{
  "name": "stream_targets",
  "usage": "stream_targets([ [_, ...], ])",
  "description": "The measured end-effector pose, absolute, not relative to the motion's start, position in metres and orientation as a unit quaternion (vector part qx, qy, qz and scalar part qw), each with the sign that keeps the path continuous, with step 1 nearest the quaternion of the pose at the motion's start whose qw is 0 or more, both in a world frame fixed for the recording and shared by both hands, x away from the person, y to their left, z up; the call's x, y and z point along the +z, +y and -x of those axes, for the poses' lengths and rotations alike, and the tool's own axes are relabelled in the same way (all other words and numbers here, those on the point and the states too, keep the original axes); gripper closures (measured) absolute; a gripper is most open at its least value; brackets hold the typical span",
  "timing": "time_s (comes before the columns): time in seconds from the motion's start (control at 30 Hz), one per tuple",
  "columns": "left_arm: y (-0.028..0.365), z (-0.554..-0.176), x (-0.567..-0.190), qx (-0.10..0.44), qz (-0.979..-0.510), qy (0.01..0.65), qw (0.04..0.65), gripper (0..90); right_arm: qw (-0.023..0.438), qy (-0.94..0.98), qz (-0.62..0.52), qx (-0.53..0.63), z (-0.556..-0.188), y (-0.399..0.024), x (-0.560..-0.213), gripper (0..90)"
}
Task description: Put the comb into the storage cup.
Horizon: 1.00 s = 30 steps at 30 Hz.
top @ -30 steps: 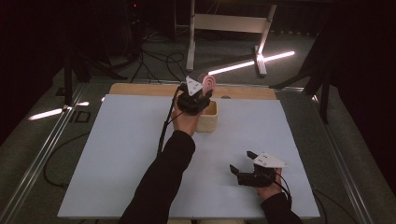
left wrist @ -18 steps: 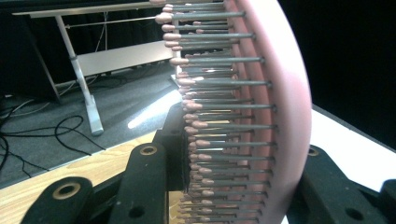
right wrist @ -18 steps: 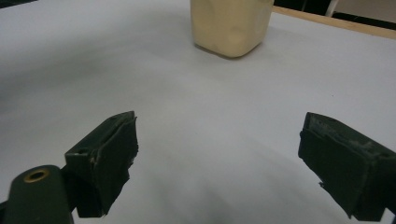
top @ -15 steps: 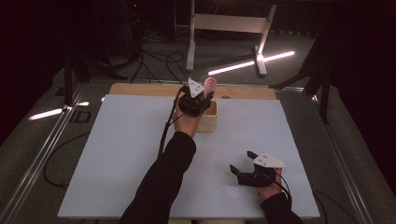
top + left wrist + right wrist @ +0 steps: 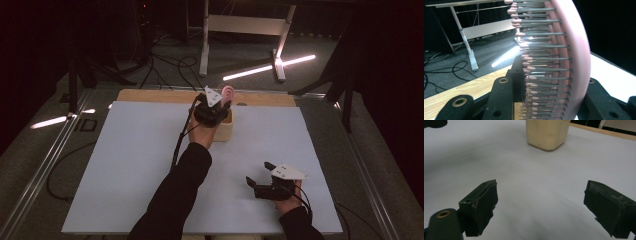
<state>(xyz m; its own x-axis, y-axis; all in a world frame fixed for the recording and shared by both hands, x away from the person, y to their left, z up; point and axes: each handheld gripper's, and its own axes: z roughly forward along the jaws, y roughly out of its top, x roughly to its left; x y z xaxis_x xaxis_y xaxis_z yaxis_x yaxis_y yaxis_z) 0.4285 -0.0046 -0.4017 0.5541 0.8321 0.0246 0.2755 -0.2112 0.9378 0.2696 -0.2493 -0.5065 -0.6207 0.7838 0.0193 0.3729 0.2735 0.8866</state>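
- Dark room, cables on the floor; white table [image 5: 125, 165] with a wood strip [image 5: 150, 96] along its far edge.
- My left gripper [image 5: 214, 107] at 12 o'clock on the table, over the cream box [image 5: 226, 131] near the far edge.
- Left jaws clenched on a pink hairbrush [image 5: 574, 57]; the brush head sticks up past the jaws, bristles sideways in the left gripper view.
- Hairbrush [image 5: 227, 92] is held in the air above the box, not resting on the table.
- My right gripper [image 5: 260, 181] at 5 o'clock, low over bare table, well apart from the box.
- Right jaws released, spread wide, nothing between them; cream box [image 5: 547, 133] at 12 o'clock in the right gripper view.
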Motion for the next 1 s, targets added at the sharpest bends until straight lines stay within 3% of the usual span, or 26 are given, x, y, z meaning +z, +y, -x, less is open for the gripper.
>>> stream_targets([
  [1.0,-0.015,-0.428,-0.412,0.278,-0.739,0.371,0.489,63.8,0.219,0.769,-0.378,0.467,-0.27,-0.251,-0.507,11.4],
])
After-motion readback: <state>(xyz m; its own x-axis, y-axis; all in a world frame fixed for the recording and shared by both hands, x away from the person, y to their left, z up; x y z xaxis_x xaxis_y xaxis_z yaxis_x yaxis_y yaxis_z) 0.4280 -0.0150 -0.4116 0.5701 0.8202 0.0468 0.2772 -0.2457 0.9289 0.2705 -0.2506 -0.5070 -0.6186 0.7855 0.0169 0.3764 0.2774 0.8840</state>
